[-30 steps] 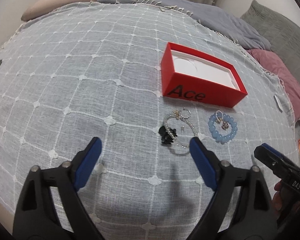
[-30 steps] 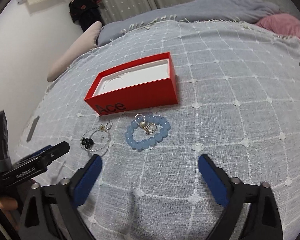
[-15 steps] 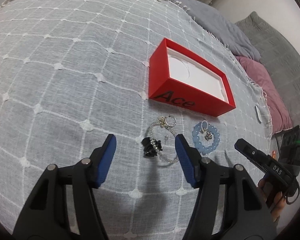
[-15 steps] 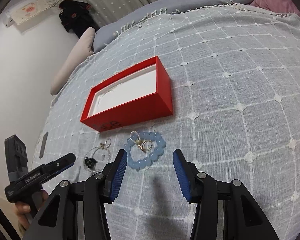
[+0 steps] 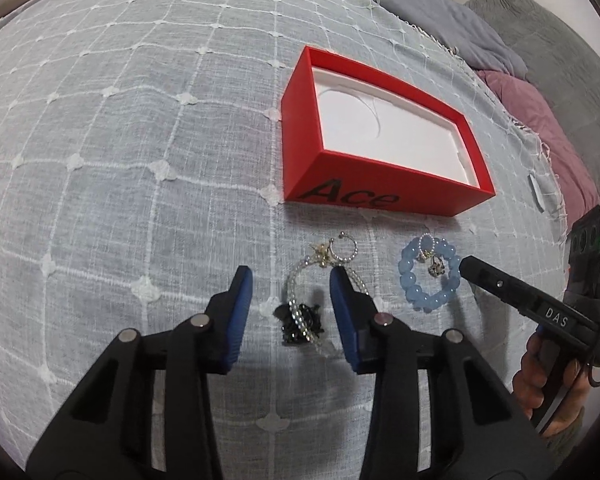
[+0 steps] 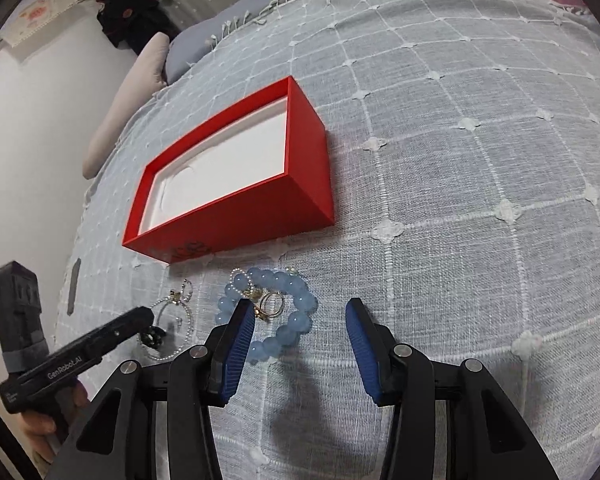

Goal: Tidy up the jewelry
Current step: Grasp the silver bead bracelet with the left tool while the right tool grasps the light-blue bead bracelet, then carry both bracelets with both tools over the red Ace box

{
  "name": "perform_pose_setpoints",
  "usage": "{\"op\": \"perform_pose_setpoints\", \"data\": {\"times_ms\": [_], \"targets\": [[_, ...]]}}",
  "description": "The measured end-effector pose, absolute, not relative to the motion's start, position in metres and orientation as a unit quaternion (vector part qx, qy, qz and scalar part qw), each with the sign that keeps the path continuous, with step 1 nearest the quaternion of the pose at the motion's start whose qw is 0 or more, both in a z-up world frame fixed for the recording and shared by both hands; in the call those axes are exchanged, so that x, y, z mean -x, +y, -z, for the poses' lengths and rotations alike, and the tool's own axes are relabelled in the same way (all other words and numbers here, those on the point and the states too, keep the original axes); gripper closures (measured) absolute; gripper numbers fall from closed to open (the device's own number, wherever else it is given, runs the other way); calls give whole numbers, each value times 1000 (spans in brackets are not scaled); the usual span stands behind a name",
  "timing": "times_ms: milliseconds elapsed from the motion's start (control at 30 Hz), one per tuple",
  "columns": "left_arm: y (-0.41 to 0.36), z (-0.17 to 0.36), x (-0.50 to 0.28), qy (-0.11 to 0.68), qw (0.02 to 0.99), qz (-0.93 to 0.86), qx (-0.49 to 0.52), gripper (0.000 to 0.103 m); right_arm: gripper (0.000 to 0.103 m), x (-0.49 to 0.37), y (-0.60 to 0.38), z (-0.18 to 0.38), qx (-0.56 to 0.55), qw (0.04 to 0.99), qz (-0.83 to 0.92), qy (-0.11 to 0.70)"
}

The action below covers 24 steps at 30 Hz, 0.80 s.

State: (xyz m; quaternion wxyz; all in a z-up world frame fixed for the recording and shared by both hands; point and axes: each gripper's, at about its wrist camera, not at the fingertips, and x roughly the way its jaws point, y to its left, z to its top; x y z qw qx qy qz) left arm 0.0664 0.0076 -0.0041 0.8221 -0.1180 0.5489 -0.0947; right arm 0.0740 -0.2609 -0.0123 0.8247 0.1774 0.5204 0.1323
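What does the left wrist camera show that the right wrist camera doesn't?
Only the left wrist view shows the "Ace" lettering clearly, a grey cushion and the right gripper from the side. Only the right wrist view shows the wall, dark clothing and the left gripper from the side. Both show the red box, blue bracelet and pearl bracelet.

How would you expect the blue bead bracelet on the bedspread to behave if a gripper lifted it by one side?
The blue bead bracelet is strung round beads, so it would probably sag. The rings lying inside its loop look loose and may stay behind. Smooth beads might slip.
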Motion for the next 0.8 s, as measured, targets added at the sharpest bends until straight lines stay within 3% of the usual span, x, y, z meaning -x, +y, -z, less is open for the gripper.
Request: {"op": "perform_pose_setpoints", "data": {"times_ms": [100,167,267,400,800], "targets": [[7,7,-71,552,821,93,109,70,64,-79,-257,14,-169,824,-133,524],[8,8,-71,554,821,93,105,75,79,-81,-255,17,-169,821,-133,529],[2,7,-69,551,824,97,92,84,89,-80,-252,23,-173,818,-130,534],[-6,7,-67,545,828,101,76,94,91,-78,-254,19,-183,820,-131,527],[-1,-10,-62,515,846,112,83,99,91,-63,-238,-16,-176,844,-193,469]]}}
